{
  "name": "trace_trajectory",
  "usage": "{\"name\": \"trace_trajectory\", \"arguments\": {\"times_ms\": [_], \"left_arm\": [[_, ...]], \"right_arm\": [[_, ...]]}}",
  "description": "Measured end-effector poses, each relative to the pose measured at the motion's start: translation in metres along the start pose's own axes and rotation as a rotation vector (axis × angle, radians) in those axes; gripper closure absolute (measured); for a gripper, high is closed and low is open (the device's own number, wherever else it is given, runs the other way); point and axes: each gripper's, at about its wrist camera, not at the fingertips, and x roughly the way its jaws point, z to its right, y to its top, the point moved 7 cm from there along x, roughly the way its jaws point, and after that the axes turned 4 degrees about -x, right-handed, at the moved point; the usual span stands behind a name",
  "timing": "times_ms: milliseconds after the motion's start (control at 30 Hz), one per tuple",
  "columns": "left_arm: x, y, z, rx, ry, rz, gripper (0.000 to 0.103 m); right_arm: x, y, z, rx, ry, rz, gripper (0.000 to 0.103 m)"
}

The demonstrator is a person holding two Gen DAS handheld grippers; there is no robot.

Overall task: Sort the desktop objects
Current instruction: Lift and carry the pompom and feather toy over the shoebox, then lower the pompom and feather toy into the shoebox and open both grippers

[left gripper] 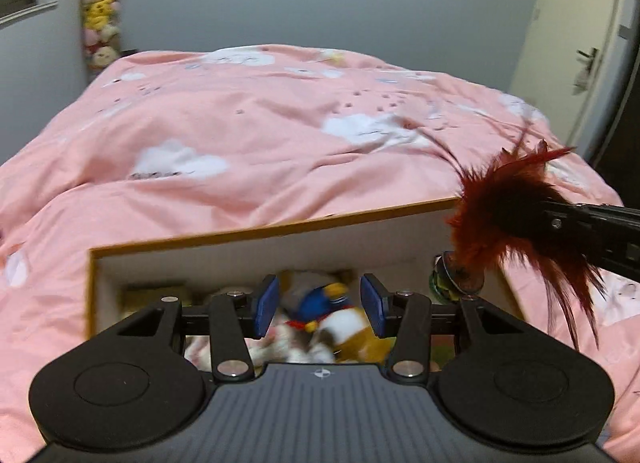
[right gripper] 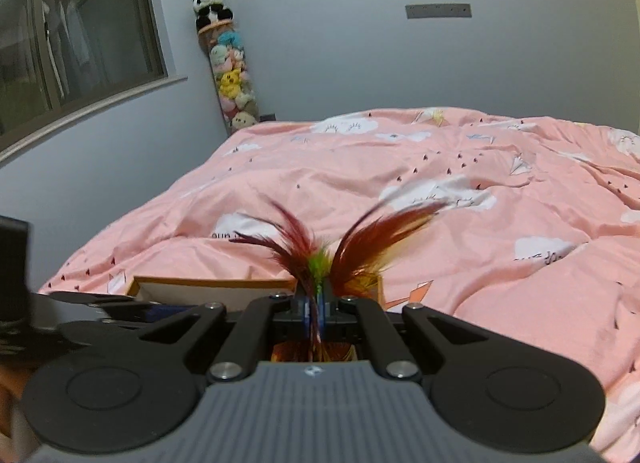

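Left tongs (left gripper: pixel 319 309) half open, nothing between the blue pads, above open white cardboard box (left gripper: pixel 256 251) of plush toys (left gripper: pixel 320 315) on pink bed (left gripper: pixel 240 135). Right tongs (right gripper: pixel 316 309) clamped tight on red-brown feather toy (right gripper: pixel 360 247), at the box's right edge.

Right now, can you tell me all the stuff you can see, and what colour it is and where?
feather toy: one, dark red with green, pinched in the right tongs
box: one, white with orange rim, on the bed
plush toys: several, blue, white, brown, inside the box
duvet: one, pink with white clouds, over the bed
toy tube: one, clear, full of pastel plushies, in the corner
panda: one, black and white, atop the tube
left tongs: black, blue pads, open above the box
right tongs: black, shut on the feather toy
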Motion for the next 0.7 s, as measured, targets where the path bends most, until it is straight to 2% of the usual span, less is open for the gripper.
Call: {"name": "trace_trajectory", "arguments": {"times_ms": [400,567,700], "left_arm": [[0.003,-0.021,-0.016,-0.014,0.03,-0.042,0.049],[0.002,-0.024,-0.016,-0.011,0.035,-0.048,0.049],[-0.003,-0.027,-0.016,-0.012,0.035,-0.042,0.047]], "right_arm": [[0.062,-0.013,-0.007,-0.013,-0.018,-0.104,0.1],[0.07,-0.015,-0.009,-0.034,-0.03,-0.117,0.099],[0.064,-0.014,-0.008,-0.022,-0.032,-0.119,0.094]]}}
